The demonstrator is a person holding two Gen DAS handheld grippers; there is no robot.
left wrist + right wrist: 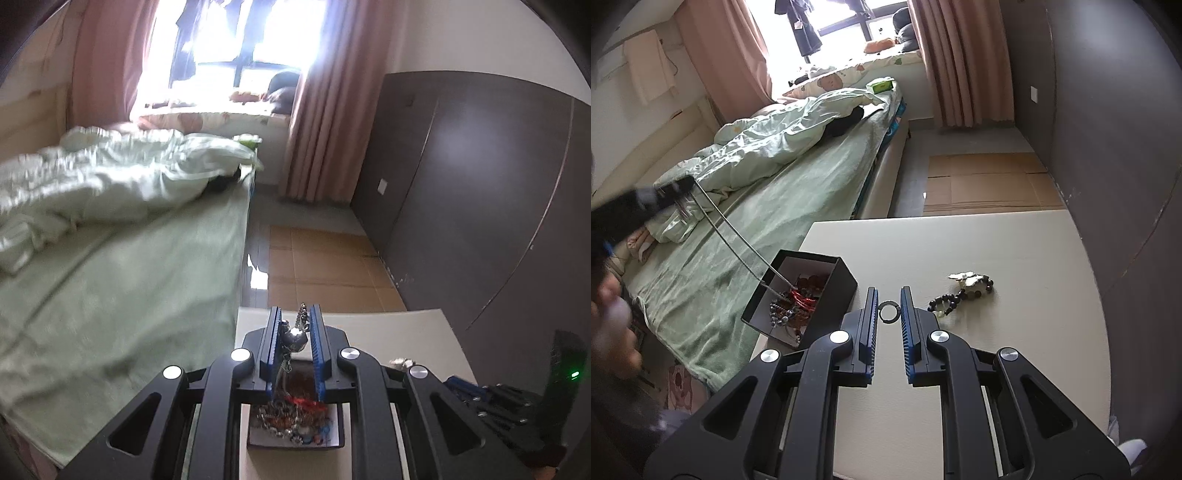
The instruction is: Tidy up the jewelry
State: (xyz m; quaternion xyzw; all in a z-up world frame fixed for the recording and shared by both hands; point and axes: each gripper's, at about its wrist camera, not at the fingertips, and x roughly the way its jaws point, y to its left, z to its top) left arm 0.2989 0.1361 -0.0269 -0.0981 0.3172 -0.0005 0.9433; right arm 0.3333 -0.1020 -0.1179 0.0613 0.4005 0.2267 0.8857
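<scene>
We judge that the step in hand is lifting a necklace out of the box to sort it. In the left wrist view our left gripper [294, 328] is pinching a silver chain [295, 338] with a round bead between its 2 blue pads, and the chain hangs down toward the black box [295, 424] full of mixed beads and a red string. In the right wrist view the same chain [738, 240] runs as a long taut line from the raised left gripper, at the far left, down into the box [834, 284], so part of it is still inside and perhaps caught in the pile.

Our right gripper [888, 314] is spread, with its tips on either side of a small metal ring [888, 310] that lies on the table; the pads seem not to touch it. To the right of the ring, near it, lies a dark bead bracelet [960, 293] with pale stones.

The next move, we think, calls for raising the chain slowly until its end is free of the tangle, then laying it on a bare part of the table.

The table [1015, 332] is pale and matt. Left of it stands a bed [783, 199] with green sheets and a crumpled quilt; far away are pink curtains [960, 62], a bright window, and flat cardboard [986, 184] on the floor.
</scene>
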